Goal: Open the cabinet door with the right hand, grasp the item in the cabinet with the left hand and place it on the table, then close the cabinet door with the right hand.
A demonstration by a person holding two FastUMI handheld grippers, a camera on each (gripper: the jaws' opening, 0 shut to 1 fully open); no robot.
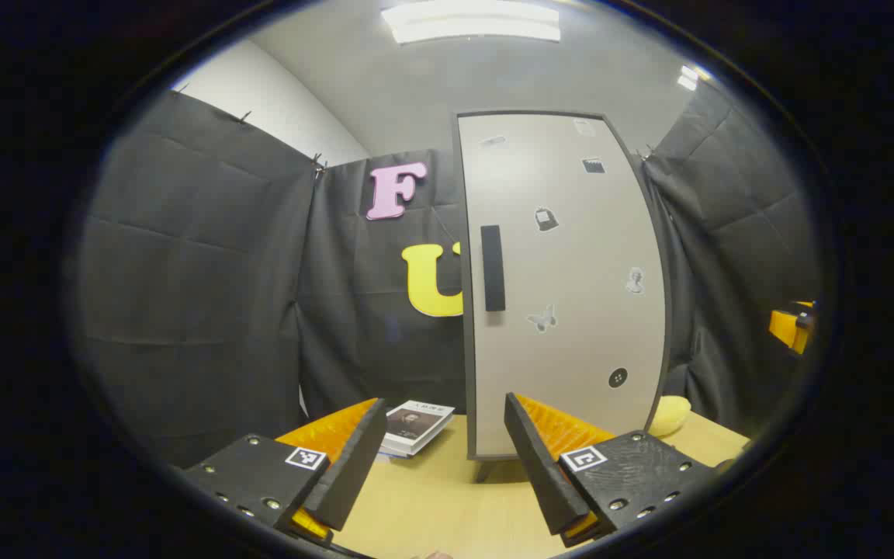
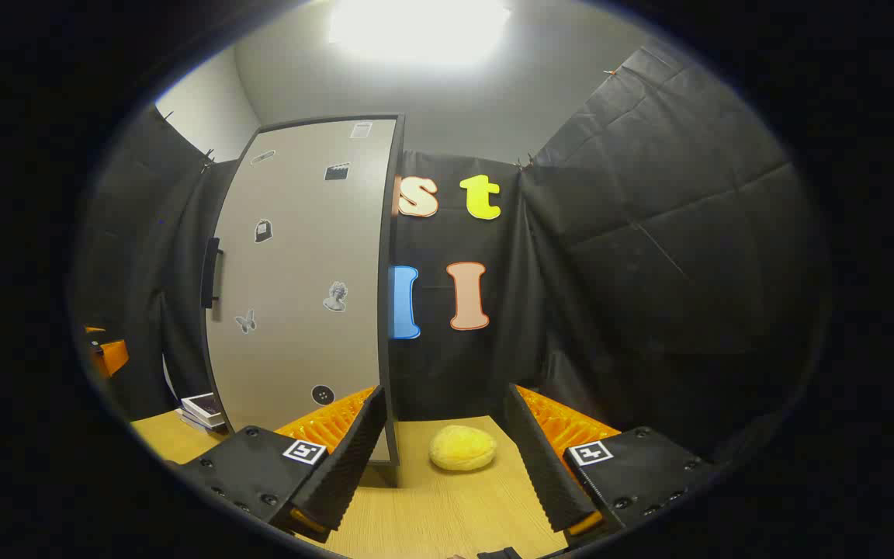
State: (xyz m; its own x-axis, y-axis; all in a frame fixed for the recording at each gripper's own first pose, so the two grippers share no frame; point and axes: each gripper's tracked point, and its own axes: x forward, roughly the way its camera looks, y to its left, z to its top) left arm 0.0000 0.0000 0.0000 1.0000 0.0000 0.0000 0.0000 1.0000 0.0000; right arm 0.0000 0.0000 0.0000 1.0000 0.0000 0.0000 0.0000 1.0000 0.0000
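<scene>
Both grippers spread wide, holding nothing.
Left gripper (image 1: pixel 447 458) and right gripper (image 2: pixel 443 454) hover above the table (image 2: pixel 447 512); cabinet door (image 1: pixel 563 287) closed; yellow item (image 2: pixel 462 448), possibly a sponge, lies beside the cabinet.

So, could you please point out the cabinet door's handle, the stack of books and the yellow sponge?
Handle (image 1: pixel 493 268), left gripper view, middle of the dark bar.
Stack of books (image 1: pixel 418 425), left gripper view, top cover.
Yellow sponge (image 2: pixel 462 448), right gripper view, its centre.

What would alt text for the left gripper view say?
A tall pale cabinet with its door shut and a dark handle stands on a wooden table. The open left gripper points at it; a book lies to the cabinet's left.
</scene>
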